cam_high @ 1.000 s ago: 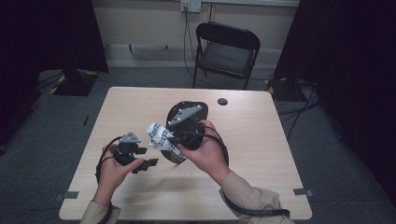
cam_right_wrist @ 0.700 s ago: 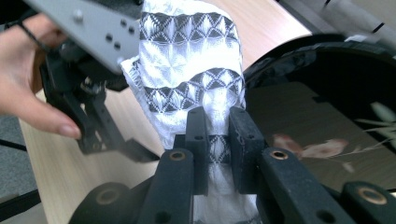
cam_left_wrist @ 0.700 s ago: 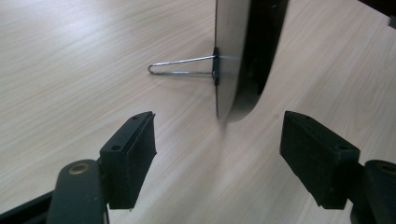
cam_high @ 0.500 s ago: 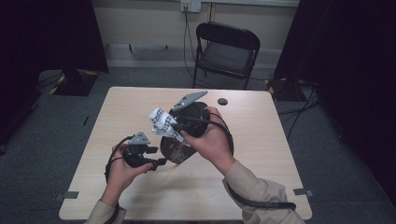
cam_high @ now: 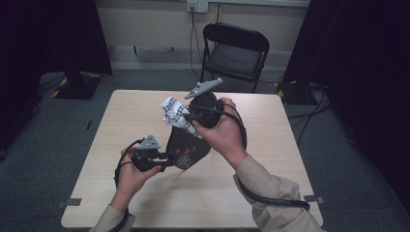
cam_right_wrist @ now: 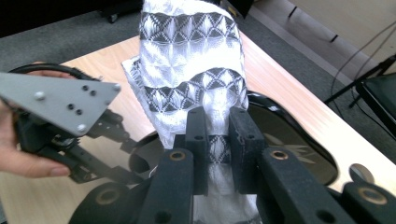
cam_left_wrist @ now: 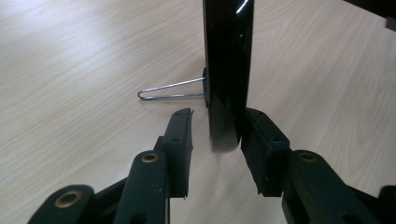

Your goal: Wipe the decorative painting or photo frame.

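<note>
While the right gripper pinched the patterned cloth above, we noted the upright black plaque edge-on between the closing, unclamped left gripper.

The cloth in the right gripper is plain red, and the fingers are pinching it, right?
Not red. The right gripper view shows the cloth is white with black-and-grey patterned bands. The rest holds: the right gripper has its fingers pinching it.

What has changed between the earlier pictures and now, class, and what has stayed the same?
The right gripper has lifted the patterned cloth higher. The left gripper has been closing around the black plate's edge; one pad touches. The plate stays upright; the small dark disc lies unmoved.
</note>
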The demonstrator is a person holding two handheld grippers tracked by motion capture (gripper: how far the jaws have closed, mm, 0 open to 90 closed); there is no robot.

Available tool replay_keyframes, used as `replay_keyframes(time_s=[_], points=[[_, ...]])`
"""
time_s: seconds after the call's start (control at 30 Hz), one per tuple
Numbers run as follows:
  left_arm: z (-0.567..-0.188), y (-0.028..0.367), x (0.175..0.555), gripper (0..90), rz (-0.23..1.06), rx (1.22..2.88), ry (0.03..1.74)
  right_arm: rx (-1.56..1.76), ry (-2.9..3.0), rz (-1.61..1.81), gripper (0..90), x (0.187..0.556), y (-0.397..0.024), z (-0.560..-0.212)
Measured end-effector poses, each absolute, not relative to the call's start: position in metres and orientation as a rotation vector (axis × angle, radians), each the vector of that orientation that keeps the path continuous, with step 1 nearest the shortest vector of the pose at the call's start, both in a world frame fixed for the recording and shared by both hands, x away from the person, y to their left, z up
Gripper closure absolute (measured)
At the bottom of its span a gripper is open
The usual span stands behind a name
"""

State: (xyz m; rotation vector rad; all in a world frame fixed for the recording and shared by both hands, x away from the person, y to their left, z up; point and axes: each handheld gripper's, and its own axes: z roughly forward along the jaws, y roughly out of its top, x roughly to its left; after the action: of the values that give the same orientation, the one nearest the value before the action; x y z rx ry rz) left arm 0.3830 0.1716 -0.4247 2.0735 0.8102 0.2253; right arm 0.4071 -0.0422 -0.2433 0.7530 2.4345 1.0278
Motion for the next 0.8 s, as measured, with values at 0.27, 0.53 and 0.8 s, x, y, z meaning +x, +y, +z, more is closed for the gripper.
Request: replay_keyframes(time_s=[0.27,0.53,0.8], points=[[-0.424,0.172,0.384,77.4,0.211,2.093,0.786,0.813,2.387,1.01,80.0,0.42,-0.055,-0.242],[-0.425,0.174,0.385,78.6,0.169,2.087,0.807,0.891,2.341,0.988,80.0,0.433,-0.071,-0.247],[-0.424,0.181,0.386,78.6,0.155,2.1,0.799,0.973,2.31,0.959,80.1,0.445,-0.087,-0.257]])
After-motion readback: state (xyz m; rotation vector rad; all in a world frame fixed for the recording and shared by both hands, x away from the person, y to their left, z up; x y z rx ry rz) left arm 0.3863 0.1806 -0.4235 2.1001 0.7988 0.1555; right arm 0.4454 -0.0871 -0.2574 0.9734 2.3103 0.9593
